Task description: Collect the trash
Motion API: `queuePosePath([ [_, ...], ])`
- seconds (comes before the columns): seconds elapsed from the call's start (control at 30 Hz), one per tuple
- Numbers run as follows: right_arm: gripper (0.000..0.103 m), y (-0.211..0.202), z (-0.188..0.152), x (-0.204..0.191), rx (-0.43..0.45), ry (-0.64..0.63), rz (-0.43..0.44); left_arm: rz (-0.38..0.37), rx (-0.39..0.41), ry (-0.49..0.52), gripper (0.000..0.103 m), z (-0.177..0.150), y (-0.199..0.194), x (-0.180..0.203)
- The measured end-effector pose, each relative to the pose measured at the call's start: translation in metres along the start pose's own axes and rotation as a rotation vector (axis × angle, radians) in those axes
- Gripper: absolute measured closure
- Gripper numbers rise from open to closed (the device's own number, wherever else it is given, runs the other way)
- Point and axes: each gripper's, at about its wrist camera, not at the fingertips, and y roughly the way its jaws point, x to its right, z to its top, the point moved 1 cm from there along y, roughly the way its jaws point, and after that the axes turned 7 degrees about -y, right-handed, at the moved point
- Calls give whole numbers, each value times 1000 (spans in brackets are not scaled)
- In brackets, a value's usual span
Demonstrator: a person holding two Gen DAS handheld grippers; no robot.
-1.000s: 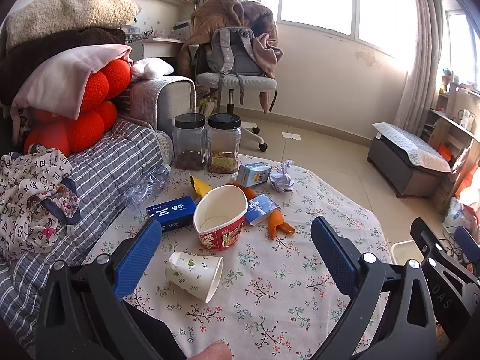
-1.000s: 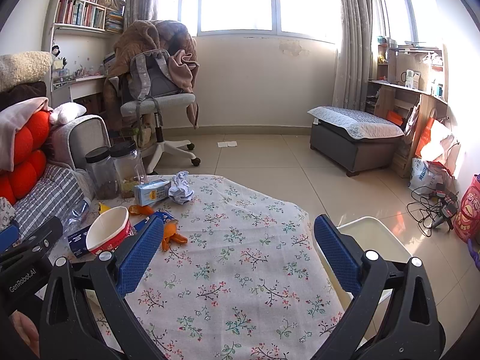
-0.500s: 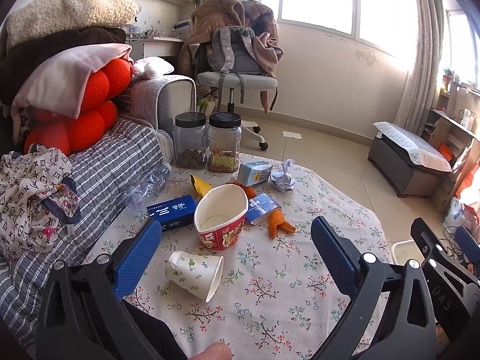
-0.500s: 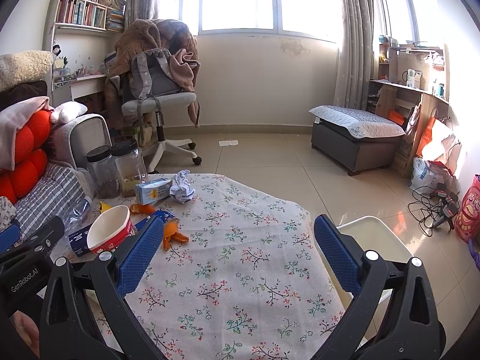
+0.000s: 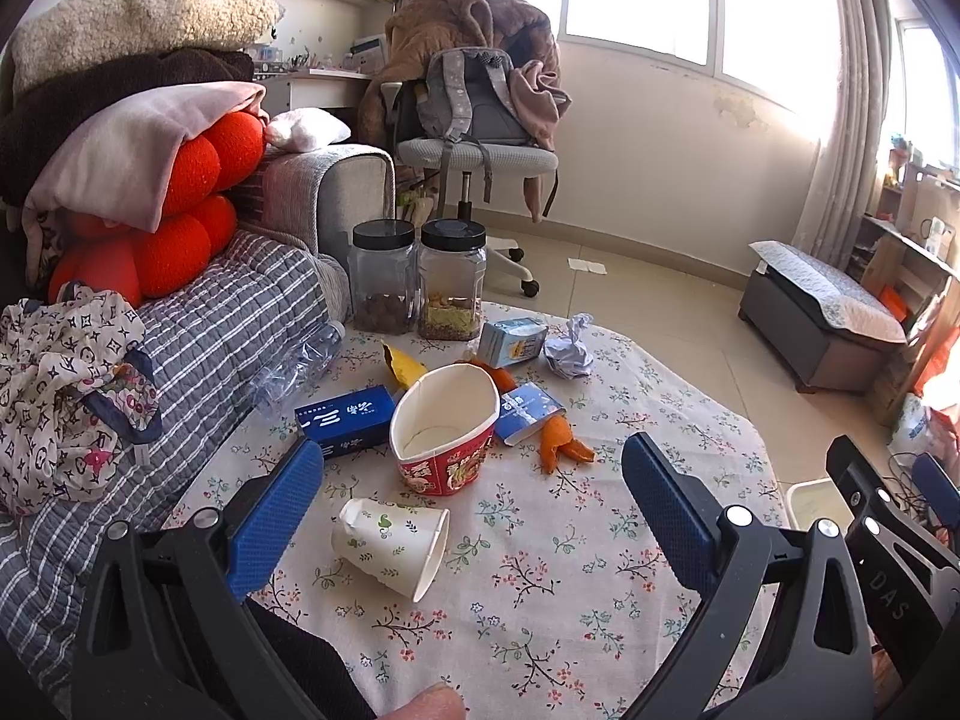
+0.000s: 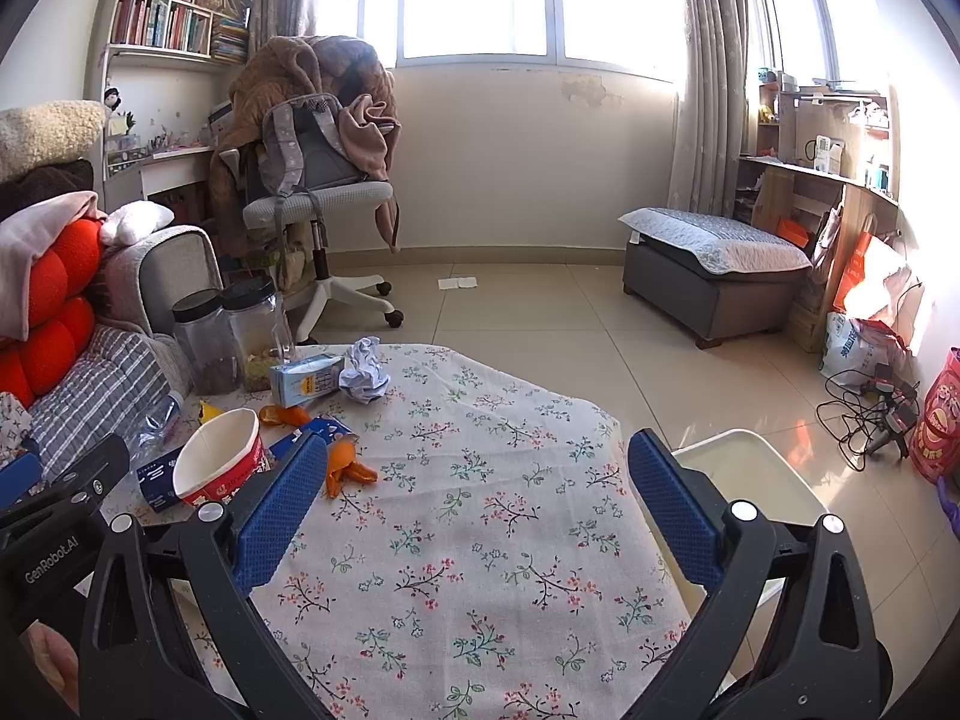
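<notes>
Hovering above the near edge of the tabletop (image 5: 600,588), the left tongs (image 5: 468,498) are spread wide and grip nothing. Between their blue pads (image 5: 273,516), just ahead and slightly toward the left one, a floral paper cup (image 5: 390,543) lies on its side with its mouth turned toward the right pad. Farther out along the same line stands a red noodle tub (image 5: 444,429) — upright, open, its rim squashed out of round. A dark blue carton (image 5: 348,423) lies just left of the tub, and a smaller blue-and-white packet (image 5: 525,414) lies at its right, with orange peel (image 5: 561,447) touching that packet's near end. Beyond them sit a yellow wrapper (image 5: 402,363), a small milk carton (image 5: 513,342) and a crumpled paper ball (image 5: 570,351); a crushed clear bottle (image 5: 297,366) lies at the tabletop's left edge. Two black-lidded jars (image 5: 417,276) stand side by side at the far edge.

The right tongs (image 6: 480,504) are likewise spread and empty, held over bare floral cloth — the clutter all lies ahead and to their left. Past the right pad, a white bin (image 6: 750,468) stands on the floor beside the tabletop's edge.
</notes>
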Motion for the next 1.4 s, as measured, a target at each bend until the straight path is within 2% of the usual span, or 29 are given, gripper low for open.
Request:
queuePosePath([
  [0.4,7,12,-5,2,-34,3,2,9,-31,-3,6,2,10,0],
  [0.6,7,50,-14,7,-199,-21,27,4,-107,-30,6,12,38,-9],
  [0.77,7,91,-37,25,-364,-4,64,-38,-157,-192,6,50,71,-43],
  [0.87,7,111,-55,37,-432,44,70,-72,-220,-225,6,67,106,-58],
  [0.93,7,119,-63,40,-464,56,75,-89,-334,-223,6,67,139,-63],
  [1.0,7,126,-69,38,-482,41,70,-55,-460,-231,6,60,169,-68],
  [1.03,7,129,-71,37,-492,33,71,-34,-488,-224,6,55,180,-69],
  [1.17,7,140,-77,33,-529,-1,65,28,-531,-190,6,42,207,-66],
  [1.4,7,149,-85,22,-557,-74,56,46,-561,-192,6,37,235,-68],
])
